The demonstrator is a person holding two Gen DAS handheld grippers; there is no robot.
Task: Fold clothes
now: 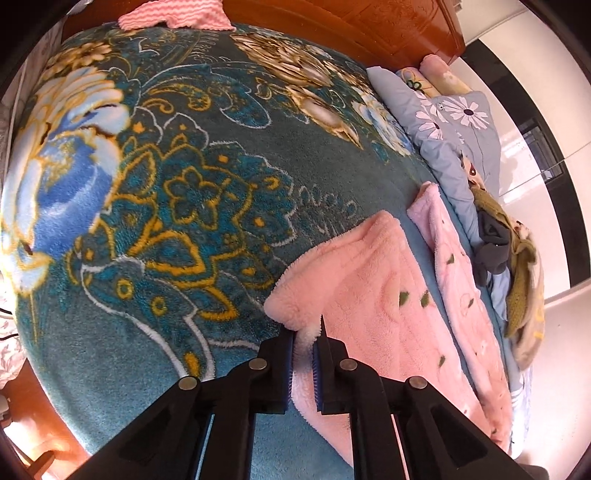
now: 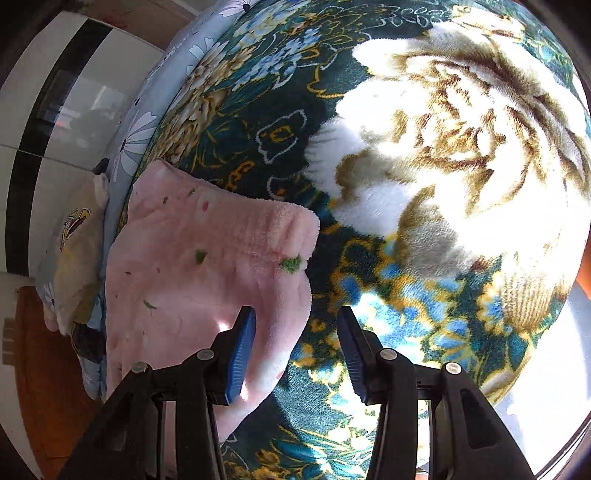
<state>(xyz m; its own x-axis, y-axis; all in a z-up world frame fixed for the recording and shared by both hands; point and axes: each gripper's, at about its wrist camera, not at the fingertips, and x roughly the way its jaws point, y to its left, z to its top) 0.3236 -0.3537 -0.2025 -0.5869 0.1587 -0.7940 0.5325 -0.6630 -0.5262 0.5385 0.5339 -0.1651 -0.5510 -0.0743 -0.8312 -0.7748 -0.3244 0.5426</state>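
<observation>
Pink fleece pants (image 1: 373, 295) with small green leaf marks lie on a teal flowered blanket (image 1: 184, 206) that covers a bed. In the left wrist view my left gripper (image 1: 303, 341) is shut on the hem corner of one pink leg, with fleece pinched between its blue pads. The second leg (image 1: 454, 258) lies to the right of it. In the right wrist view the waistband end of the pink pants (image 2: 207, 258) lies at the left. My right gripper (image 2: 295, 339) hovers open over the right edge of the pants, its left finger above the fleece, nothing pinched.
A grey-blue daisy quilt (image 1: 454, 122) and a heap of olive and dark clothes (image 1: 506, 251) lie along the bed's far side. A folded pink zigzag cloth (image 1: 173, 14) sits at the wooden headboard (image 1: 332, 26). White glossy floor (image 2: 55, 110) lies beyond the bed edge.
</observation>
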